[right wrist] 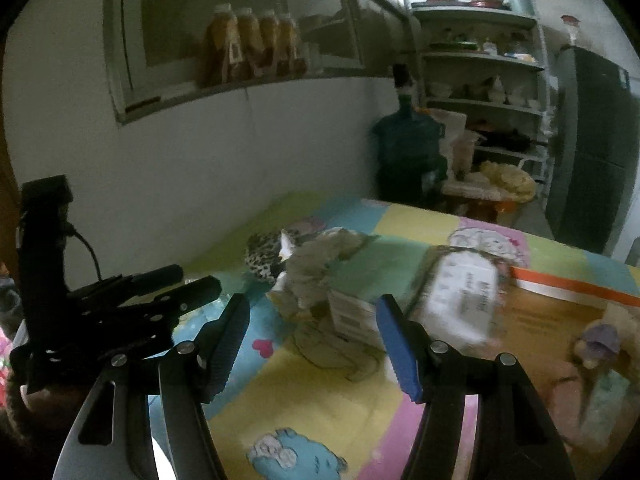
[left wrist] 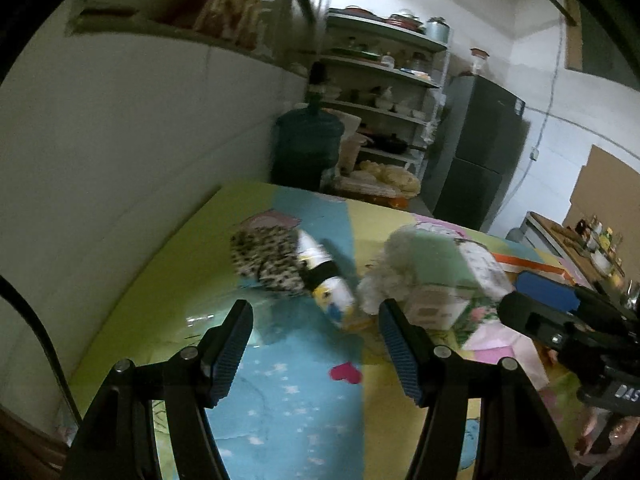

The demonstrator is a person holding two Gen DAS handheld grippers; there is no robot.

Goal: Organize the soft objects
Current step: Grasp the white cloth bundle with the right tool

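A leopard-print soft item (left wrist: 266,258) lies on the colourful mat (left wrist: 280,392) by the wall, with a white, black and blue plush (left wrist: 326,284) leaning on it. Right of them a fluffy cream plush (left wrist: 386,268) sits against a green and white box (left wrist: 438,280). My left gripper (left wrist: 316,344) is open and empty, just short of the plush. My right gripper (right wrist: 312,340) is open and empty, facing the cream plush (right wrist: 320,260), the box (right wrist: 368,280) and the leopard item (right wrist: 264,252). The left gripper (right wrist: 188,284) shows at the right view's left edge.
A white wall (left wrist: 120,152) borders the mat on the left. A labelled white packet (right wrist: 464,296) and an orange-edged flat box (right wrist: 560,312) lie on the right. Another plush (right wrist: 600,344) lies at far right. Beyond the mat stand a water jug (left wrist: 306,144), shelves (left wrist: 384,92) and a fridge (left wrist: 476,148).
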